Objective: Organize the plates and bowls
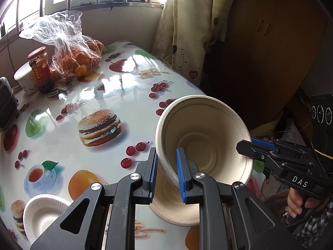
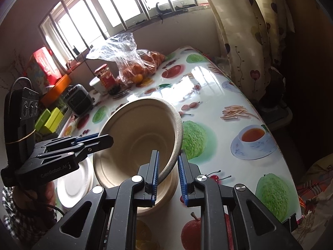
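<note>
A beige paper bowl (image 1: 205, 133) is held tilted above the table between both grippers. My left gripper (image 1: 166, 171) is shut on its near-left rim. My right gripper (image 2: 168, 171) straddles the opposite rim (image 2: 177, 141) and is shut on it; it shows at the right of the left wrist view (image 1: 247, 145). A second beige bowl (image 1: 174, 206) sits on the table right under the held one, also seen in the right wrist view (image 2: 158, 200). A white ridged paper plate (image 1: 41, 214) lies at the table's near-left corner, also in the right wrist view (image 2: 72, 183).
The table has a glossy fruit-print cloth (image 1: 100, 125). At its far side stand a bag of oranges (image 1: 75, 58), a red-lidded jar (image 1: 40, 68), a white cup (image 1: 24, 77) and a small dark heater (image 1: 7, 104). A curtain (image 1: 183, 25) hangs beyond the far right edge.
</note>
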`<state>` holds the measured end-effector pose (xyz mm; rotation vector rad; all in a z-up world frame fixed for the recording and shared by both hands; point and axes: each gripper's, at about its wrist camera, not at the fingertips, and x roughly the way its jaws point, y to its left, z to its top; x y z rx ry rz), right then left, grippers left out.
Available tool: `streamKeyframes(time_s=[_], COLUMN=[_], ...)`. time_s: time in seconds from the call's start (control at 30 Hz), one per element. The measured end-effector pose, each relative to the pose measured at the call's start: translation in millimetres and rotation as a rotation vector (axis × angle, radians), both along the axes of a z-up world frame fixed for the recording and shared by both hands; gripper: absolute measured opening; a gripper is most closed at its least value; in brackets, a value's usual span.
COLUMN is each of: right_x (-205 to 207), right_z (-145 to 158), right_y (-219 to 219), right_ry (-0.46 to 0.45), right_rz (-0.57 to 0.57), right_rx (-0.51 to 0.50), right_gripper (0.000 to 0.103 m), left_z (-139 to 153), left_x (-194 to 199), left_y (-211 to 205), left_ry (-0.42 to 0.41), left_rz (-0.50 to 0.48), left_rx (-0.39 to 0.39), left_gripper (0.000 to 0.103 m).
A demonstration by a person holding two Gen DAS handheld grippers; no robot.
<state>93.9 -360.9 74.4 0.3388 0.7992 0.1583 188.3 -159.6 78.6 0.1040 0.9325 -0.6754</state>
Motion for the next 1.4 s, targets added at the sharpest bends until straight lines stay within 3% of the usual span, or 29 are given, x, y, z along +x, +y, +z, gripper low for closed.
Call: streamKeyframes(time_s=[1.4], right_x=[-7], right_z=[-30], right_y=[31], right_ry=[0.060], right_rz=[0.029], right_rx=[-0.051], right_gripper=[0.019], left_z=[-35], left_x=[-19], left_y=[25], left_ry=[0.072], left_rz=[0.045], left_rx=[0.014], left_gripper=[0.019])
